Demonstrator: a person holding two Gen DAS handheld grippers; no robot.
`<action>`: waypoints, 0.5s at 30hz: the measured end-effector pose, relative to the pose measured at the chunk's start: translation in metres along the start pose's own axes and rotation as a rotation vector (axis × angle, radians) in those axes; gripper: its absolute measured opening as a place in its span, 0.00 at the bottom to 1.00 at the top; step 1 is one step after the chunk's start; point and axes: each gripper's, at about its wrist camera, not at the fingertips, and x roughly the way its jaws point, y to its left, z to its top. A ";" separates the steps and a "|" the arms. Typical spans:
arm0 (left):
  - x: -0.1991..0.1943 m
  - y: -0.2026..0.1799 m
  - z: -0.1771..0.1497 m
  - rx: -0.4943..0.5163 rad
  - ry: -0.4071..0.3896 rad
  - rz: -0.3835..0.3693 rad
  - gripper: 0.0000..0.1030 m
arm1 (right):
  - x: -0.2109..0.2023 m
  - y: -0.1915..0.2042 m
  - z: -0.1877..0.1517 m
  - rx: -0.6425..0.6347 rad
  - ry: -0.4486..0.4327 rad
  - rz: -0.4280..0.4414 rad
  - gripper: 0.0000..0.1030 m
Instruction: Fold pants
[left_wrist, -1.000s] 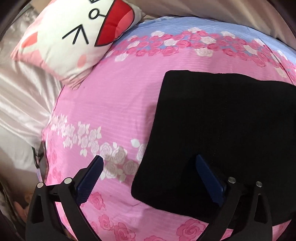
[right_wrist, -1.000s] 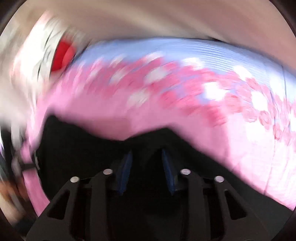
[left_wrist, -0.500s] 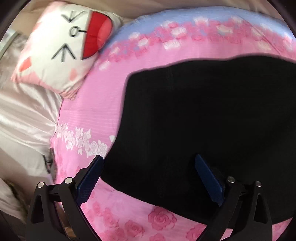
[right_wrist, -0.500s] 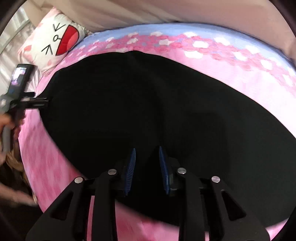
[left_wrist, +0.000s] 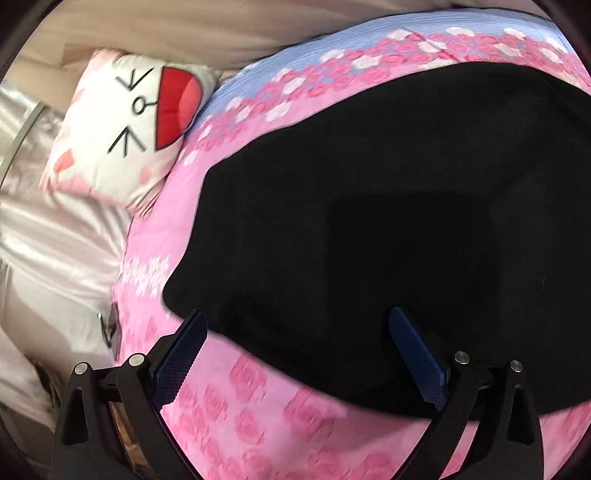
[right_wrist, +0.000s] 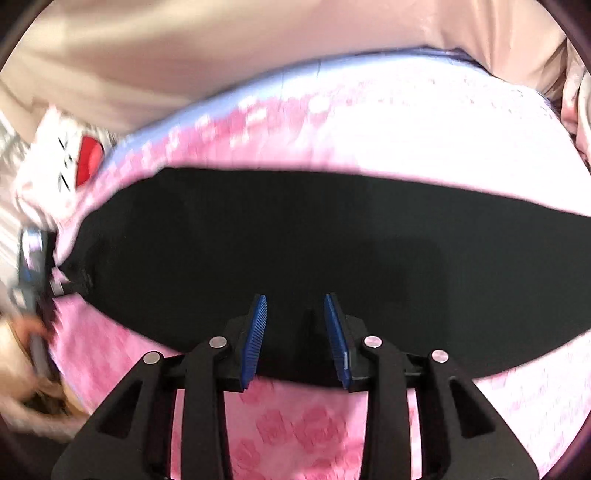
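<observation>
The black pants (left_wrist: 388, 221) lie flat on the pink floral bedspread (left_wrist: 258, 406). They also show in the right wrist view (right_wrist: 295, 251) as a wide dark band. My left gripper (left_wrist: 295, 328) is wide open and empty, hovering over the pants' near left edge. My right gripper (right_wrist: 294, 306) is partly open and empty, its blue pads (right_wrist: 255, 332) over the pants' near edge with nothing between them. The left gripper also shows blurred at the left of the right wrist view (right_wrist: 33, 258).
A white cartoon-face pillow (left_wrist: 125, 133) lies at the bed's far left corner and also shows in the right wrist view (right_wrist: 62, 166). Shiny beige fabric (left_wrist: 55, 240) lies left of the bed. A beige curtain (right_wrist: 221, 48) hangs behind the bed.
The right gripper has opened and let go of the pants, which now lie spread out. Both grippers have pulled back toward the near edge. The left gripper stayed open.
</observation>
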 end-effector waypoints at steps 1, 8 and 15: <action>0.000 0.002 -0.003 0.003 0.003 0.005 0.95 | 0.005 0.003 0.008 -0.004 -0.003 0.022 0.32; -0.018 0.017 -0.003 -0.015 0.016 0.076 0.90 | 0.096 0.086 0.006 -0.277 0.120 0.018 0.35; -0.038 -0.014 0.059 -0.069 -0.098 -0.024 0.94 | 0.059 0.075 0.006 -0.288 0.043 -0.017 0.37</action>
